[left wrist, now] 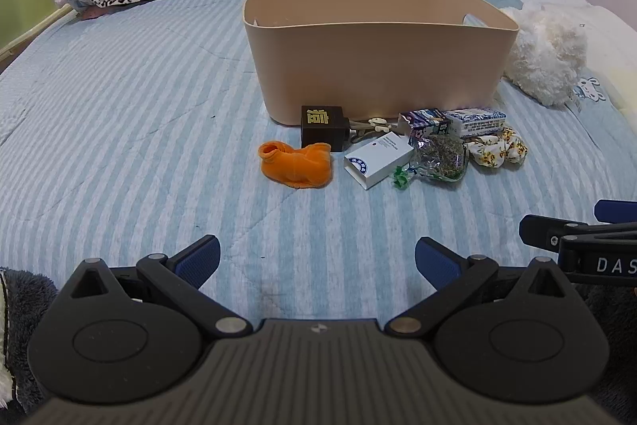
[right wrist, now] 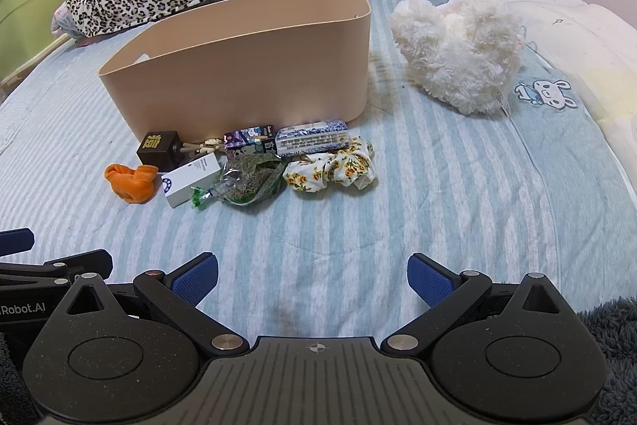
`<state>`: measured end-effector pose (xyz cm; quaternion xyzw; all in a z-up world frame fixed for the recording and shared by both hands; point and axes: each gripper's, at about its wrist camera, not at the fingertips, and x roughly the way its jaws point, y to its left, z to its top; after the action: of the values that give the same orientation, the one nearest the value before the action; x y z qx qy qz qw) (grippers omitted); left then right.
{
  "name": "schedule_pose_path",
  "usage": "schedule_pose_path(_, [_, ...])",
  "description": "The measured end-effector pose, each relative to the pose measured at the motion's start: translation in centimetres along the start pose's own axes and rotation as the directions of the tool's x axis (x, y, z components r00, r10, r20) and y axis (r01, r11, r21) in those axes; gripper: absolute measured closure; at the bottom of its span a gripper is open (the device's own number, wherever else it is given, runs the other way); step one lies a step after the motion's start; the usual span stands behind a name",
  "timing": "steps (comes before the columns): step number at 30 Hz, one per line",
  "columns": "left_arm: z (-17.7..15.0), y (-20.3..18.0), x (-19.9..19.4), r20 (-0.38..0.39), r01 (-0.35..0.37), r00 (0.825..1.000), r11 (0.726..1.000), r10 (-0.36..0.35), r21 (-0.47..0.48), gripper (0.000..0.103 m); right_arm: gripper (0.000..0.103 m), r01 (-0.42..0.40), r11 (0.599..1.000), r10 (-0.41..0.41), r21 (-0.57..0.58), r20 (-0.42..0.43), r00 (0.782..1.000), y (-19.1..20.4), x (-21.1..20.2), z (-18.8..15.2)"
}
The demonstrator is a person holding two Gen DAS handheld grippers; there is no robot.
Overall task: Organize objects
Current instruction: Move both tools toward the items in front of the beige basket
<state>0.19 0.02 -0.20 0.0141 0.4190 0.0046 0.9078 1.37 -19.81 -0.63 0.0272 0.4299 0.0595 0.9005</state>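
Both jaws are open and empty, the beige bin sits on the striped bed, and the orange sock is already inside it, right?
Not quite. The orange sock is not in the beige bin; it lies on the striped bed in front of the bin, beside the dark cube. The left wrist view shows it. The rest holds.

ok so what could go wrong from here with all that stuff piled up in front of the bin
1. The white box, clear herb bag and floral scrunchie lie touching, so open jaws reaching for one may drag a neighbour.
2. The orange sock is soft and low on the striped quilt; a grab could pinch the quilt too.
3. The beige bin has a tall wall, so a low carry might knock it.
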Motion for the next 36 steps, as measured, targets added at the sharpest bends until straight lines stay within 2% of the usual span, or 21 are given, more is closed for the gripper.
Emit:
schedule_pose_path(32, [0.8,0.3,-0.2,0.015,-0.004,1.0,1.0,0.003,0.011,0.0,0.0,0.009,1.0,-0.01,0.016,0.006,1.0,-0.3,-0.1,0.3])
schedule_pose_path(36, [1.4,0.7,0.0,0.021,-0.011,1.0,1.0,0.011,0.02,0.0,0.003,0.013,1.0,-0.013,0.007,-0.008,1.0,-0.1,0.3,0.6])
